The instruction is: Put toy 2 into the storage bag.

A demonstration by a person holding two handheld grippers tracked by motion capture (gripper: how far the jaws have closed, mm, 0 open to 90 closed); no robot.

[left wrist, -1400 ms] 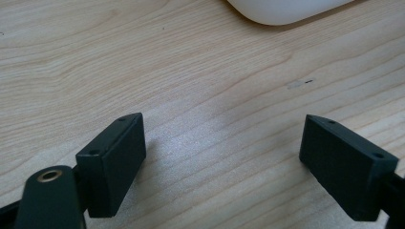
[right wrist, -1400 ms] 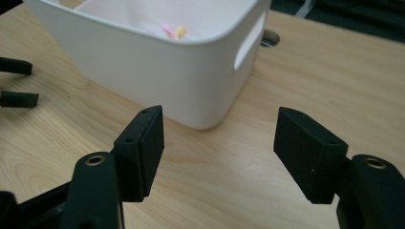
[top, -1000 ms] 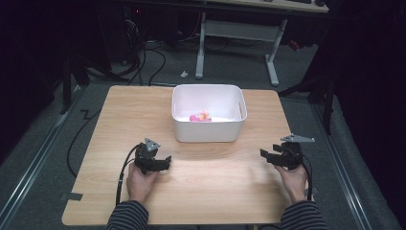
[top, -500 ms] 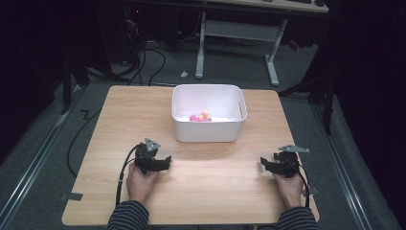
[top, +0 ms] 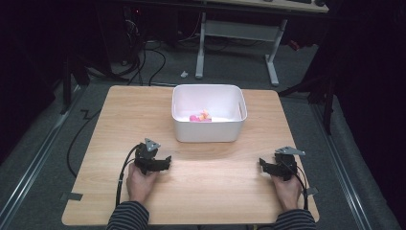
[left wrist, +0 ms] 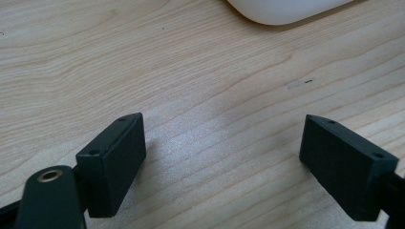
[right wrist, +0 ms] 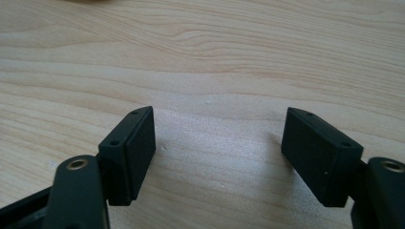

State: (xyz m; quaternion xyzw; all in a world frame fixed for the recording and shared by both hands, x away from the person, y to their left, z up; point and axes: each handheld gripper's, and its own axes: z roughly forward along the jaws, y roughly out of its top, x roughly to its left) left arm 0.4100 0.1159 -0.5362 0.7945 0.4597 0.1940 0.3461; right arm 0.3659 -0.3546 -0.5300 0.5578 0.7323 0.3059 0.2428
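Dim room, grey floor (top: 43, 158), white-legged desk (top: 239, 31) behind.

no text, label, brand, number or sign can be read in any view; a small dark mark on the wooden table (left wrist: 300, 84), near the white tub (left wrist: 286, 9) in the left gripper view, is too small and blurred to make out

Matt wood-grain table (top: 220, 191), smooth white tub (top: 208, 130)
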